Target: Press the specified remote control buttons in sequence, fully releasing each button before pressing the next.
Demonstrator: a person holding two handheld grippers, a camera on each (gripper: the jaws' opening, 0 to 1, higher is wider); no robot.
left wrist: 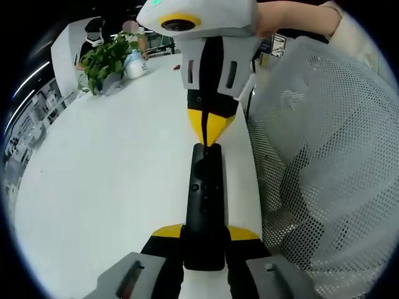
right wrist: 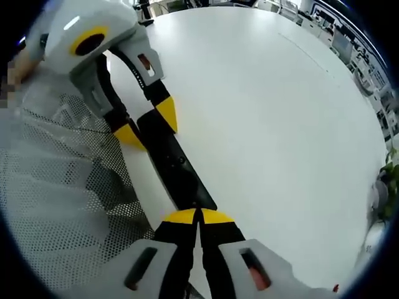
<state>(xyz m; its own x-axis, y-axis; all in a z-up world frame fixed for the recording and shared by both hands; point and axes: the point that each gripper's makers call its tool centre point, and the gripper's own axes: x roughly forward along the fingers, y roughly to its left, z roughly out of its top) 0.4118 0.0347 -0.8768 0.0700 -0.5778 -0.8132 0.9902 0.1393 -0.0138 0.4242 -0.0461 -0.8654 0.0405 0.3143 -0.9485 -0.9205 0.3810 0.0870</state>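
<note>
The remote had its near end hidden between the left gripper's jaws; its buttons were too small to read.

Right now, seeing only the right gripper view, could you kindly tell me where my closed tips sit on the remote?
Observer: In the left gripper view, the right gripper meets the remote at its very far end.
Operator: Are the buttons covered?
Observer: No, the small buttons lie bare, nearer the left gripper.
Operator: Is anything else nearby?
Observer: A white bottle stands beside the potted plant at the far end of the table.
</note>
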